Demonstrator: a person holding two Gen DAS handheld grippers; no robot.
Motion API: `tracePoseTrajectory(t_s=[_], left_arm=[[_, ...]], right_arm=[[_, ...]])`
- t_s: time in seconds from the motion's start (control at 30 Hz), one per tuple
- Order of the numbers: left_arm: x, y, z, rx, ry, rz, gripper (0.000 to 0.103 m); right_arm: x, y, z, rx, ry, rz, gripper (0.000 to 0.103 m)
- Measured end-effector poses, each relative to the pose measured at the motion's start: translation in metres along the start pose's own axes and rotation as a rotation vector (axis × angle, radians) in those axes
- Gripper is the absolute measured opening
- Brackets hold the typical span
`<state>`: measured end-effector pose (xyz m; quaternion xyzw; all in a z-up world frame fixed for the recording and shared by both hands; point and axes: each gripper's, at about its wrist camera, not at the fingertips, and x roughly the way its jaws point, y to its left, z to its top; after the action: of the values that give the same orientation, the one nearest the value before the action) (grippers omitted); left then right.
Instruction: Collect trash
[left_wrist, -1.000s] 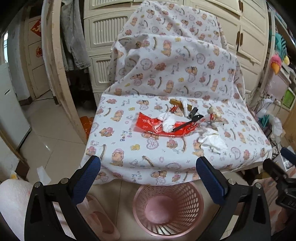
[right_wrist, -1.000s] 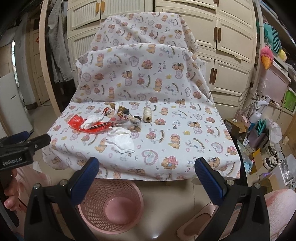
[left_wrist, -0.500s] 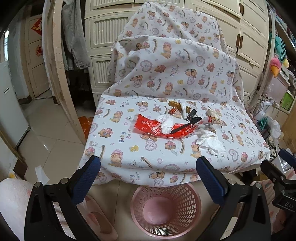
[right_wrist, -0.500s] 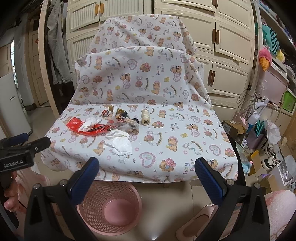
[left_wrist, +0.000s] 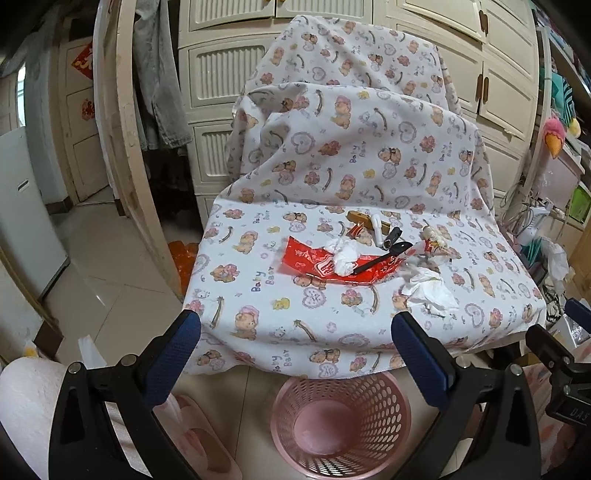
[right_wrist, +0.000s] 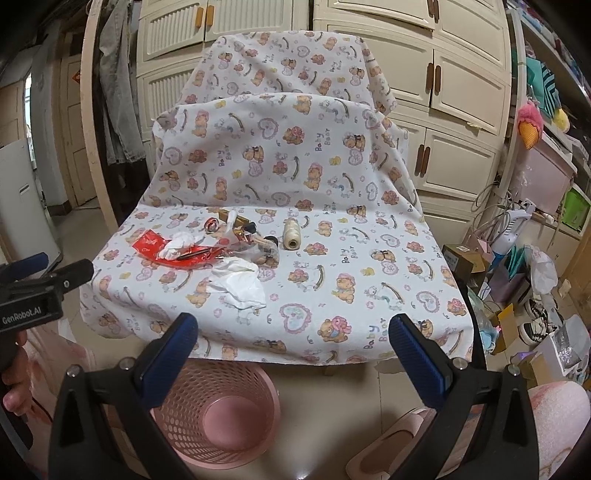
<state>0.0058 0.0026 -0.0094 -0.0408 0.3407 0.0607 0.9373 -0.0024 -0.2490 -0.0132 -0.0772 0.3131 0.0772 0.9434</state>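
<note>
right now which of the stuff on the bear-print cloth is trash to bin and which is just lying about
Trash for the job:
crumpled white tissue near the front edge
red foil wrapper
balled white tissue on the wrapper
pink perforated plastic basket on the floor, empty

Just lying about:
cream spool of twine
black pen-like stick
brown wooden block

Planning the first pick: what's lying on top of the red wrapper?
On the red wrapper lie a crumpled white tissue and a black stick-like tool. Anything beneath them is covered.
</note>
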Motion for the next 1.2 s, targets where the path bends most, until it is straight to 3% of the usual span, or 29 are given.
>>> tracePoseTrajectory(t_s=[0.6,1.2], left_arm=[[0.003,-0.002,-0.009,0.038,0.006,0.009,0.102],[0.004,0.000,-0.009,0.020,0.013,0.003,0.102]], right_arm=[[0.002,0.012,-0.003,-0.069,-0.008,-0.029,0.103],[0.004,0.009,-0.003,-0.039,0.007,-0.019,0.103]])
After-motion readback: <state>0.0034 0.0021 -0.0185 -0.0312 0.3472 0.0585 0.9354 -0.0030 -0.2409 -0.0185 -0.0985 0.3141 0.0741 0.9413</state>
